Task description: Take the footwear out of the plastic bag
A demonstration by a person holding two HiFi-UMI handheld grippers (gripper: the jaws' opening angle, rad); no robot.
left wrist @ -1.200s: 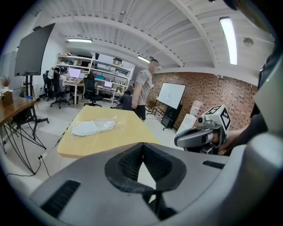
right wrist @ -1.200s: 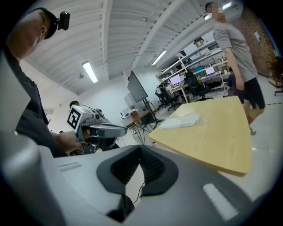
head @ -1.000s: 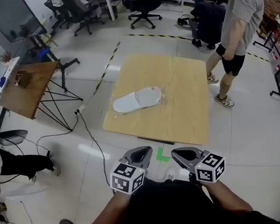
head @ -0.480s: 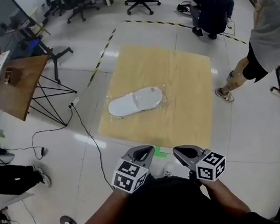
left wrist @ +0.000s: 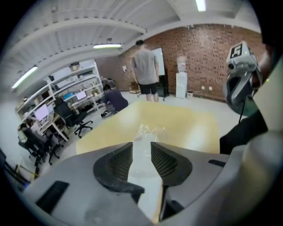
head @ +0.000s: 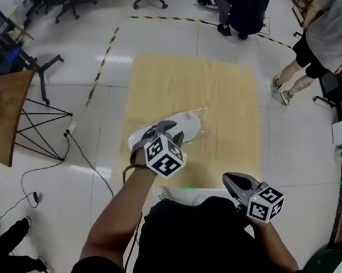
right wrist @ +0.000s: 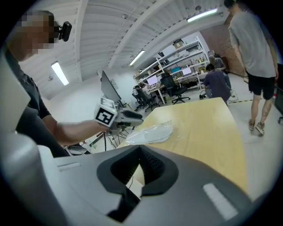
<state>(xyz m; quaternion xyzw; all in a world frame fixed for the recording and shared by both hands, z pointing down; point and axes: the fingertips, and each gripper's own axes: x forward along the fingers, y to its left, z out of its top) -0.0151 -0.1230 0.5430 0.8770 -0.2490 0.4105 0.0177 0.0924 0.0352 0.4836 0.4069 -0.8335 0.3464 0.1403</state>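
Now bagged slipper (head: 192,122) lies crosswise, toe right; left gripper (left wrist: 141,151) just opening, empty; right gripper (right wrist: 141,158) closed.

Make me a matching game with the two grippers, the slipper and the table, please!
Things:
1. left gripper
2. right gripper
3. slipper
4. table

States:
A. pale wood
B. jaws shut
C. white, inside a clear plastic bag
D. jaws apart

Pairs: 1-D, 2-B, 3-C, 4-A.
The left gripper's jaws have just been opening, and nothing is gripped between them.
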